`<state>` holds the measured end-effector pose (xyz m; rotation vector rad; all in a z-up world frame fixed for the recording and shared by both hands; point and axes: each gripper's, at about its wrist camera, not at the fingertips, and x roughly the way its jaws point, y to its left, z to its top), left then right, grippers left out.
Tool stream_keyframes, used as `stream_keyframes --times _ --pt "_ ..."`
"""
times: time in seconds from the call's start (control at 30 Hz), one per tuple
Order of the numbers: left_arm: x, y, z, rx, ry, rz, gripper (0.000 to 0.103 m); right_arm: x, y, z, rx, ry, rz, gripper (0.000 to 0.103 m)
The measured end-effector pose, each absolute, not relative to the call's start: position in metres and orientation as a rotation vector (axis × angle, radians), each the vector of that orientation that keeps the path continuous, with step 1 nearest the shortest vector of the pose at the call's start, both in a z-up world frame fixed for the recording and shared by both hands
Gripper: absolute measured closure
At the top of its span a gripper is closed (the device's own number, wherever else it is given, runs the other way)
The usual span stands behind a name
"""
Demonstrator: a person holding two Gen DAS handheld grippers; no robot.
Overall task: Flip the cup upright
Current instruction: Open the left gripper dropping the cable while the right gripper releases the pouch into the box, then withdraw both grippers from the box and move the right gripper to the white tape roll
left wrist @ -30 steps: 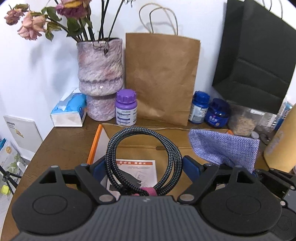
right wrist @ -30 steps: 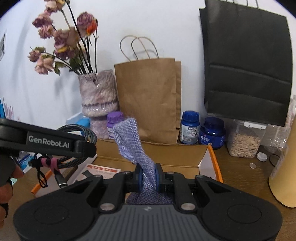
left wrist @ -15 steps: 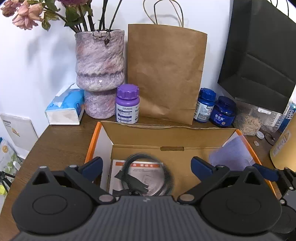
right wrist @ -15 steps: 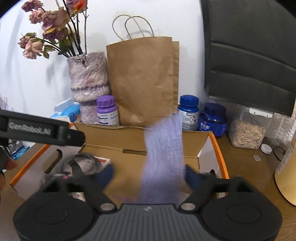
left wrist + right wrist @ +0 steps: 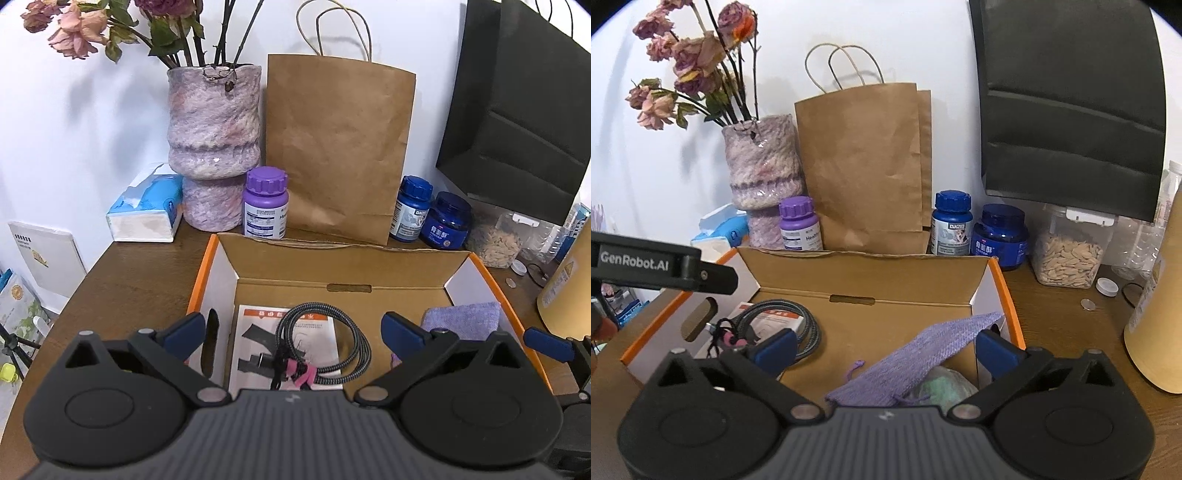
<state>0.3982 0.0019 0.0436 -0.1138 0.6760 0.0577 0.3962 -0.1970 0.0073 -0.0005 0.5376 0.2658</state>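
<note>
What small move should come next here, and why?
Probably lift both grippers clear of the box: the braided cable lies free below the open left gripper, and the purple pouch lies loose between the opening jaws of the right gripper.

No cup can be made out in either view. In the open cardboard box (image 5: 332,264), a coiled black braided cable (image 5: 317,307) with a pink tie lies flat on a leaflet at lower centre. A lilac woven pouch (image 5: 923,354) slopes over a pale green rounded thing (image 5: 942,386) in the box's right corner.
</note>
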Motion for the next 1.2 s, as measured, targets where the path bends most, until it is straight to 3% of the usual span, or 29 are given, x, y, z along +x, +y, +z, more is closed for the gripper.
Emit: stream_keyframes --times 1.2 --pt "0.245 -0.001 0.069 -0.12 0.598 0.015 0.0 0.242 -0.228 0.029 -0.003 0.459 0.252 0.0"
